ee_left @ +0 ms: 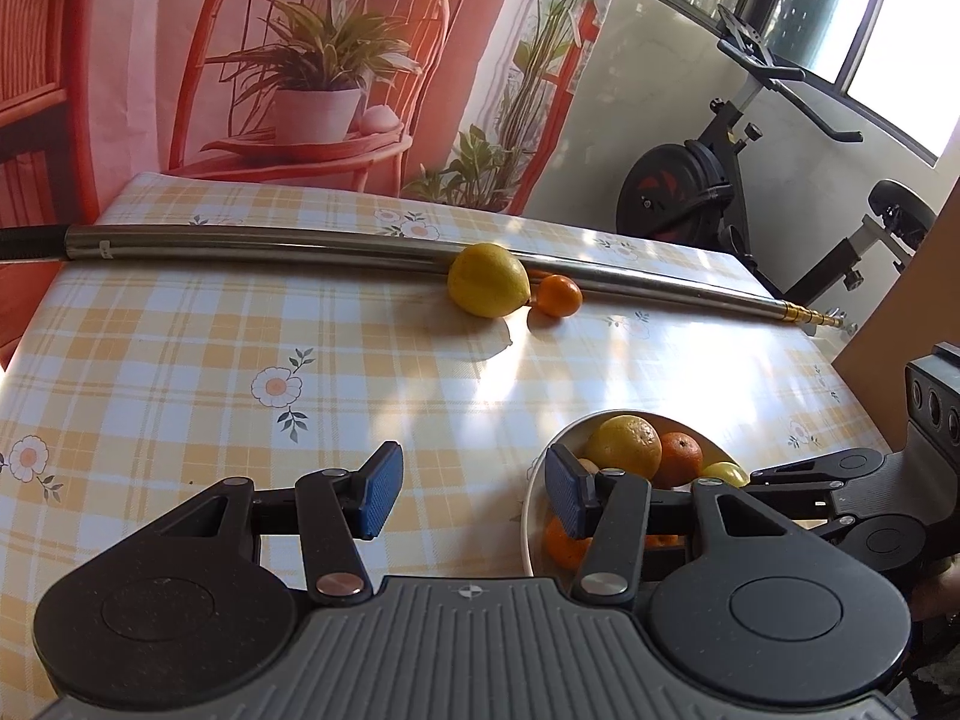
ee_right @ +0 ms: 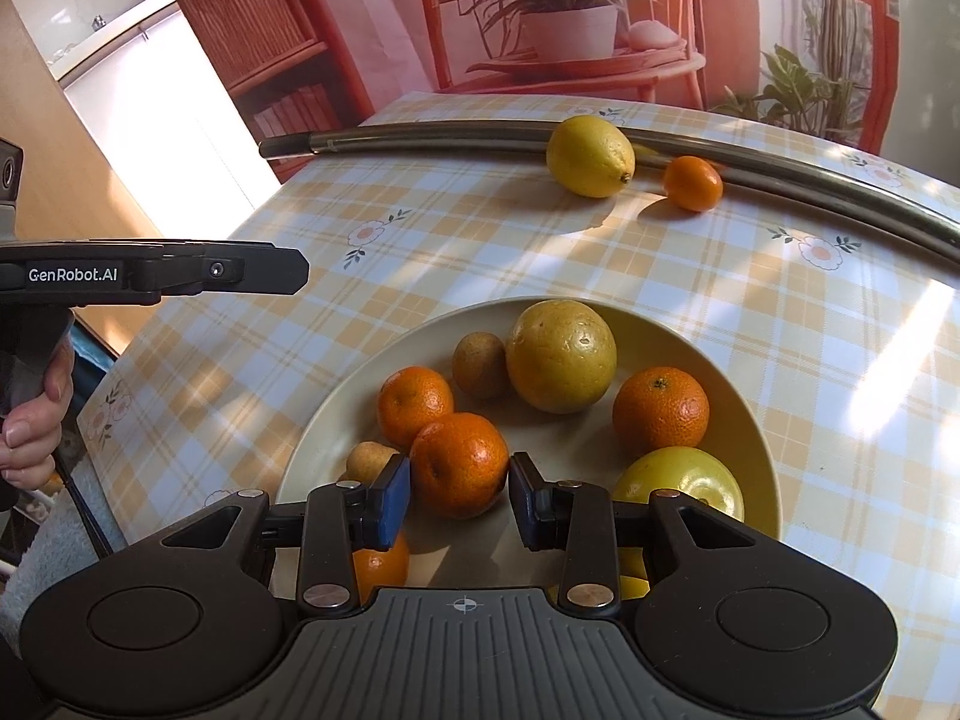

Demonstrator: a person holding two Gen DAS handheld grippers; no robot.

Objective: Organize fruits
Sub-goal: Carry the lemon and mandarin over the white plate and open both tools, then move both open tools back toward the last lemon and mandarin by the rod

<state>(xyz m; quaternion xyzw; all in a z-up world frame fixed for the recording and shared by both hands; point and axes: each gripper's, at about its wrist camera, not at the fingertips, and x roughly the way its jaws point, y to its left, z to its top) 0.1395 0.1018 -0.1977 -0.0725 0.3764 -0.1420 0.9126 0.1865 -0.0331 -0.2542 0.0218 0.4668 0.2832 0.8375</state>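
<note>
Beige bowl (ee_right: 744, 408) of citrus, right gripper (ee_right: 459, 495) grasping orange (ee_right: 459, 462), left gripper (ee_left: 465, 495) released

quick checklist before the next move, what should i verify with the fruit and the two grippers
1. Right gripper around a fruit: ok, its fingers flank an orange in the bowl.
2. Right gripper's grip firm: cannot tell, the pads look at the peel but contact is unclear.
3. Left gripper free: ok, open and holding nothing, over the table beside the bowl.
4. Fruit outside the bowl: not ok, a lemon and a small orange lie against the metal pole.
5. Room in the bowl: ok, bare patches show between the fruit.
6. Path to the loose fruit: ok, open tablecloth lies between.
</note>
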